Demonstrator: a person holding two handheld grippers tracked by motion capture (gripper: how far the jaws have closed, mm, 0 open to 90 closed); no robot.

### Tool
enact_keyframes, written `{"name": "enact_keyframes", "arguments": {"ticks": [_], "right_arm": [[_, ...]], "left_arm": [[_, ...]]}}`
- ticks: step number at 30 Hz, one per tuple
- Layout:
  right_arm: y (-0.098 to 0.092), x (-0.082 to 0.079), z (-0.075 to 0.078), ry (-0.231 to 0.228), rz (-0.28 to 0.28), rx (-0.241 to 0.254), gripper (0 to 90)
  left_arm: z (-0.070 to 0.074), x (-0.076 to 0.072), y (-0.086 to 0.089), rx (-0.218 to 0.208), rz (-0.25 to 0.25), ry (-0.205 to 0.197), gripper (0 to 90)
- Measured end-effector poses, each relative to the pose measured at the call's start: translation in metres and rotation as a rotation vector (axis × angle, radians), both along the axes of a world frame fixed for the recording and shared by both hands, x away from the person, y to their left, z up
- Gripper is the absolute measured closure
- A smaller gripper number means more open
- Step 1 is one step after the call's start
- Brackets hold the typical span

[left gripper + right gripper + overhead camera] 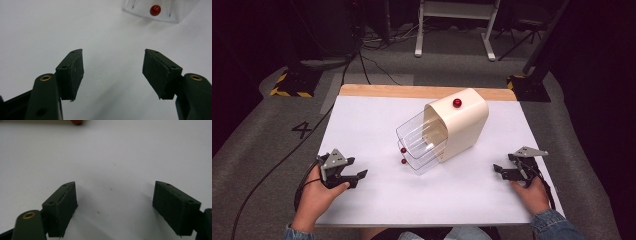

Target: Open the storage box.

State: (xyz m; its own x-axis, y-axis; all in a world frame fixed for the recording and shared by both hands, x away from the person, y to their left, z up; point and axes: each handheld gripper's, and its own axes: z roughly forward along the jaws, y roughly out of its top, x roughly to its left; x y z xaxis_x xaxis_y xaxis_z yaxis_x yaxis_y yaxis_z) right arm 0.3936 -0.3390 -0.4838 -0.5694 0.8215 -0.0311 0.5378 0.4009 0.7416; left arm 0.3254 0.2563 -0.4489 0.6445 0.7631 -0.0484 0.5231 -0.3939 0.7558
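Dark room with grey carpet, cables and stand legs along the top of the high view; white table (362,130) fills the centre, wood strip at its far edge.

One cream drawer cabinet (462,127) sits centre-right on the table, tipped over so its front faces lower left. Two clear drawers (422,142) stick partway out of it, stacked. Red knobs: three counted, one on the cabinet shell (457,103) and one on each drawer front (403,150), (403,161). One of these shows at the top of the left gripper view (155,10).

Handling guess: cabinet is thin plastic, light, stiff, smooth-walled, likely to slide on the white sheet if pushed. Clear drawers look brittle and slick, loose in their slots, could slip out further when the box is lifted. Best hold is probably across the cream shell's side walls, or a knob for pulling a drawer; knobs are small and round, easy to pinch off-centre.

Two grippers, one per hand. Left gripper (357,176) at lower left, well apart from the cabinet, jaws apart, nothing between them, just table. Right gripper (501,170) at lower right, beside the cabinet but not touching, jaws spread wide, nothing held.
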Motion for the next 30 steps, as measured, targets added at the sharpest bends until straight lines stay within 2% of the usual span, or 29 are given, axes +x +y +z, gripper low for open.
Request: {"name": "enact_keyframes", "arguments": {"ticks": [2, 3, 4, 6, 7, 10, 11, 14, 16, 17, 19, 30], "right_arm": [[0.000, 0.000, 0.000, 0.000, 0.000, 0.000, 19.9], [0.000, 0.000, 0.000, 0.000, 0.000, 0.000, 19.9], [0.000, 0.000, 0.000, 0.000, 0.000, 0.000, 19.9], [0.000, 0.000, 0.000, 0.000, 0.000, 0.000, 19.9], [0.000, 0.000, 0.000, 0.000, 0.000, 0.000, 19.9], [0.000, 0.000, 0.000, 0.000, 0.000, 0.000, 19.9], [0.000, 0.000, 0.000, -0.001, 0.000, 0.000, 19.9], [0.000, 0.000, 0.000, 0.000, 0.000, 0.000, 19.9], [0.000, 0.000, 0.000, -0.001, 0.000, 0.000, 19.9], [0.000, 0.000, 0.000, -0.001, 0.000, 0.000, 19.9], [0.000, 0.000, 0.000, 0.000, 0.000, 0.000, 19.9], [0.000, 0.000, 0.000, -0.001, 0.000, 0.000, 19.9]], "left_arm": [[-0.009, 0.003, 0.000, -0.021, -0.001, 0.051, 31.9], [-0.012, 0.004, 0.000, -0.003, 0.001, 0.065, 31.2], [-0.012, 0.004, 0.000, -0.003, 0.001, 0.065, 30.3], [-0.018, 0.005, -0.002, 0.056, -0.019, 0.082, 29.6], [-0.020, 0.006, -0.003, 0.069, -0.021, 0.091, 29.4], [-0.026, 0.007, -0.008, 0.076, -0.024, 0.108, 27.7], [-0.027, 0.008, -0.010, 0.089, -0.037, 0.107, 24.9], [-0.028, 0.007, -0.011, 0.089, -0.036, 0.109, 21.9], [-0.031, 0.006, -0.013, 0.086, -0.056, 0.097, 18.6], [-0.033, 0.005, -0.014, 0.087, -0.068, 0.090, 11.3], [-0.034, 0.004, -0.016, 0.104, -0.071, 0.078, 11.0], [-0.034, 0.004, -0.015, 0.101, -0.073, 0.080, 11.0]]}}
